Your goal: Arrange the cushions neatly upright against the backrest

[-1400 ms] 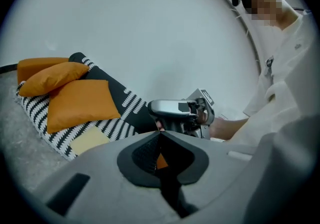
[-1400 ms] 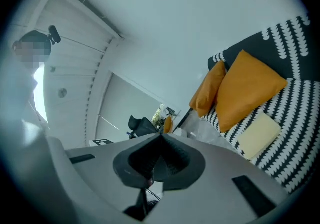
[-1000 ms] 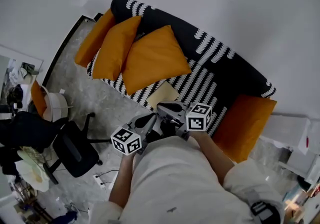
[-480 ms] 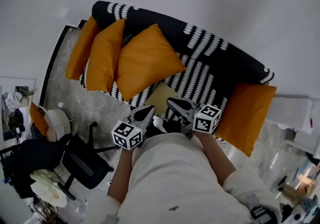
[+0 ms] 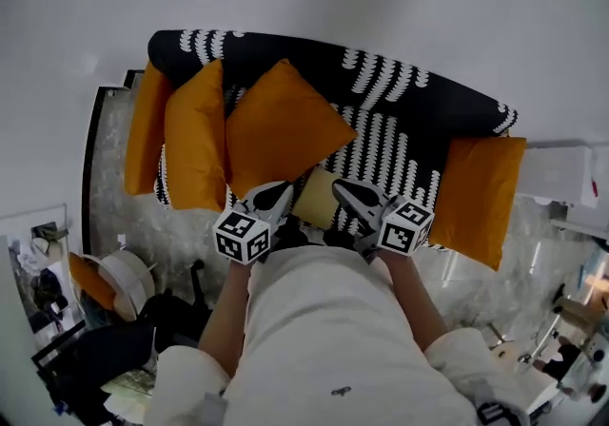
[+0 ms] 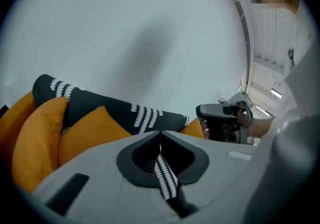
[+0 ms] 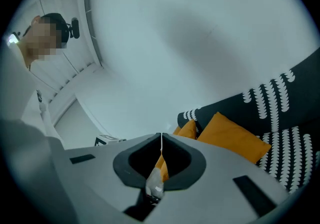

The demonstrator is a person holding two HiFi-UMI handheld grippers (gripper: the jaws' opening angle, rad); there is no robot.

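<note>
Head view: sofa (image 5: 409, 96), black w/ white pattern, runs L–R along wall, backrest on far side. Cushions, orange, 4 off. End cushion (image 5: 143, 134) and 2nd cushion (image 5: 195, 144) stand on edge at L end, side by side, touching. Mid cushion (image 5: 281, 134) leans on backrest but is turned diamond-wise, one corner pointing R over seat, L side overlapping 2nd cushion. R cushion (image 5: 481, 196) sits at far R end, well apart from the rest, seemingly at the arm, not vs backrest. Pale pad (image 5: 317, 198) on seat front, between the two tongs. L tongs (image 5: 276, 194) & R tongs (image 5: 347, 191): both pressed together, nothing in them; gripper views show only sofa and cushions beyond the tips. Both held low before the body, pointing at sofa, slightly down, nr seat front. Key relation: mid cushion lies ahead and L of tongs, its lower edge just beyond L tongs, so L hand nearer. R cushion is off to R, R hand nearer, not close. Prob. next: open tongs, square up mid cushion.
</note>
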